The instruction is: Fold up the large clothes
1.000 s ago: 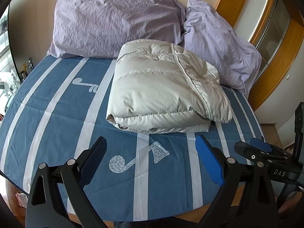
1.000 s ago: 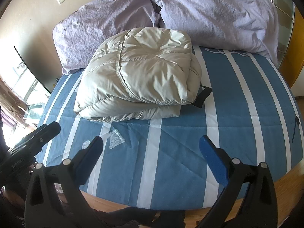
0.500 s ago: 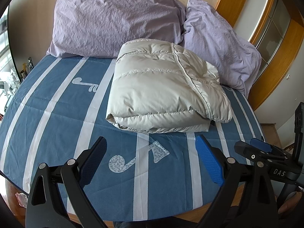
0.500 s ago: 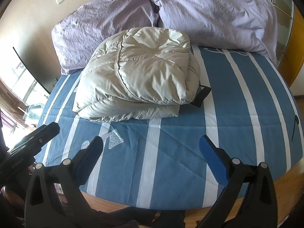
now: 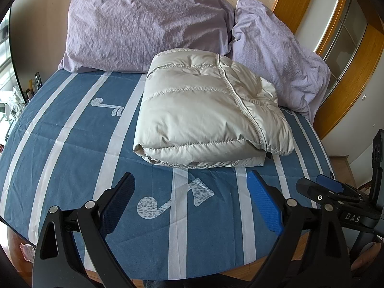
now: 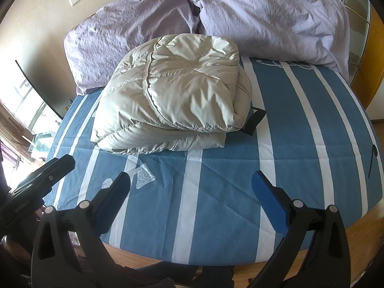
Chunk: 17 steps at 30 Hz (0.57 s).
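Left tongs and right tongs both spread wide and empty above the bed, cream puffer jacket folded into a thick quilted bundle, long axis across the stripes.

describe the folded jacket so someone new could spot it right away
On the blue striped bed, look toward the two lilac pillows at its head. The jacket lies folded just before them: the only pale beige, shiny, quilted bundle there.

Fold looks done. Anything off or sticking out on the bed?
Mostly tidy: the puffer jacket lies folded on the striped sheet, against the pillows. One oddity: a black strap pokes out from under its right edge. Both grippers, left and right, open, apart from it.
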Tool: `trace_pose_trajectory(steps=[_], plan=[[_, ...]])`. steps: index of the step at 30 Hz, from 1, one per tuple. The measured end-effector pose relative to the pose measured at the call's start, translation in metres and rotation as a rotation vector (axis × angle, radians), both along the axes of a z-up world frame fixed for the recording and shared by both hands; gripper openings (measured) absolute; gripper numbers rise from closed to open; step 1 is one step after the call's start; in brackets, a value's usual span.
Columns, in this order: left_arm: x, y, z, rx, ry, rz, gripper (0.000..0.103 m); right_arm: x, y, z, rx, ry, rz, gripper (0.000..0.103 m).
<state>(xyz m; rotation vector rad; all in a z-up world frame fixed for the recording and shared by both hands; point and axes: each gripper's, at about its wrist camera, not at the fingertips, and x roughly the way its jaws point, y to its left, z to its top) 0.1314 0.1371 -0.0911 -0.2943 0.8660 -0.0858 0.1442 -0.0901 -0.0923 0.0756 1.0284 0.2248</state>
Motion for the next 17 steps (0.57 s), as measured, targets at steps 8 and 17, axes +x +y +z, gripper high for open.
trace_pose_trajectory(steps=[8,17], plan=[[0.0002,-0.0002,-0.0002,0.000,0.000,-0.001,0.095,0.0003,0.0000,-0.0001,0.000,0.000,-0.001,0.101],[0.0006,-0.0004,0.0000,0.000,0.000,0.000,0.095,0.0009,-0.0004,-0.0001,0.000,0.001,0.001,0.101]])
